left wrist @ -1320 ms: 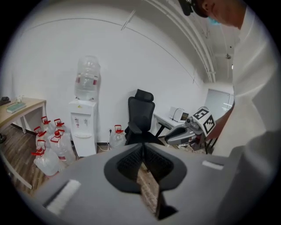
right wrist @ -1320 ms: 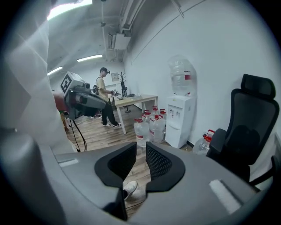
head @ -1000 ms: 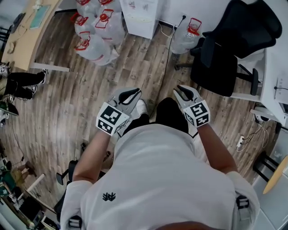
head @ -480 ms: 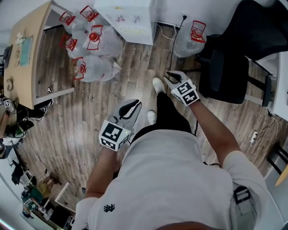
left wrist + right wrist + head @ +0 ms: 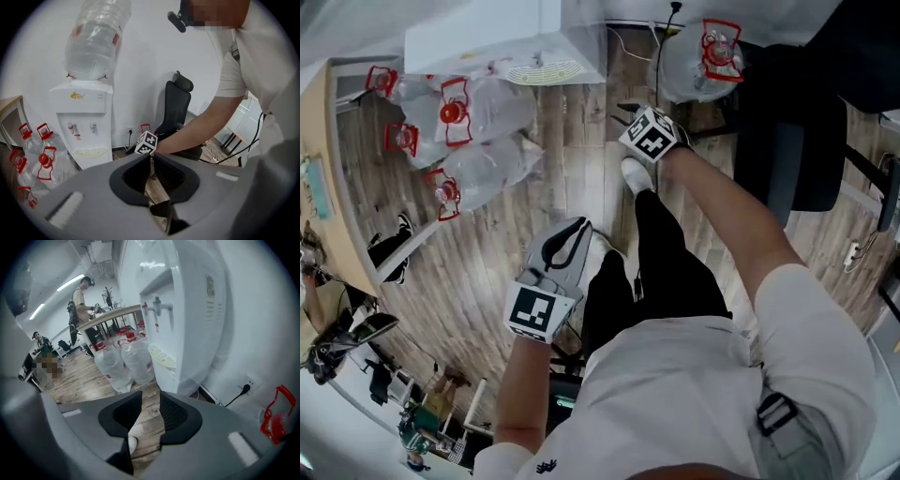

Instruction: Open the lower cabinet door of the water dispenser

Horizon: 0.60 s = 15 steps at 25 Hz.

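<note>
The white water dispenser (image 5: 82, 123) stands against the wall with a big bottle (image 5: 96, 42) on top. From above I see its top (image 5: 492, 37) and drip grille (image 5: 542, 72). Its lower front (image 5: 165, 377) under the grille looks flush and closed. My right gripper (image 5: 622, 114) reaches out low beside the dispenser's right front corner, apart from it. Its jaws (image 5: 150, 401) have just been opening and stand open with only floor between them. My left gripper (image 5: 579, 228) hangs further back over the floor, its jaws (image 5: 151, 161) shut and empty.
Several water bottles with red handles (image 5: 459, 131) lie left of the dispenser, and one more (image 5: 705, 54) is at its right. A black office chair (image 5: 797, 131) stands at the right. A wooden desk (image 5: 323, 202) runs along the left. A plug and cord (image 5: 243, 390) are on the wall.
Both grippers have moved forward and down toward the dispenser, the right one much further. The right jaws stand wider apart. The person has bent forward and stepped closer.
</note>
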Each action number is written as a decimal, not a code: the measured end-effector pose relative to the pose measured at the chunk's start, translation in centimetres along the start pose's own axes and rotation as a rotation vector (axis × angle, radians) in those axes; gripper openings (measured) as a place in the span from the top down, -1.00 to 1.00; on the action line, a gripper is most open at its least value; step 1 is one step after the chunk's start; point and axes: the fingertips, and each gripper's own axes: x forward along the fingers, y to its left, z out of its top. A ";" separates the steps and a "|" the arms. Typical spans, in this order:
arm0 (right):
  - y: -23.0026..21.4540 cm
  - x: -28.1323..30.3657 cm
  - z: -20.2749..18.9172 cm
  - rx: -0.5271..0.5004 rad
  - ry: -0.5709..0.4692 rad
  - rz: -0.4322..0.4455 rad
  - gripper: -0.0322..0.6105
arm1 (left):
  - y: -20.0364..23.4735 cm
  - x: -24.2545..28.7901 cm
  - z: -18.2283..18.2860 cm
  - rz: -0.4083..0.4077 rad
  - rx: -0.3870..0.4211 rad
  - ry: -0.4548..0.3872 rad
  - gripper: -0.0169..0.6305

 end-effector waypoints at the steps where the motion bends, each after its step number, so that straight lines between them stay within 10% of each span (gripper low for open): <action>1: -1.4 1.8 -0.2 -0.004 0.013 -0.008 0.60 | 0.8 0.9 -0.2 -0.002 -0.015 0.007 0.77; 15: -11.8 16.8 -0.4 -0.103 0.086 -0.081 0.45 | 4.9 7.3 -5.2 -0.045 -0.050 0.004 0.77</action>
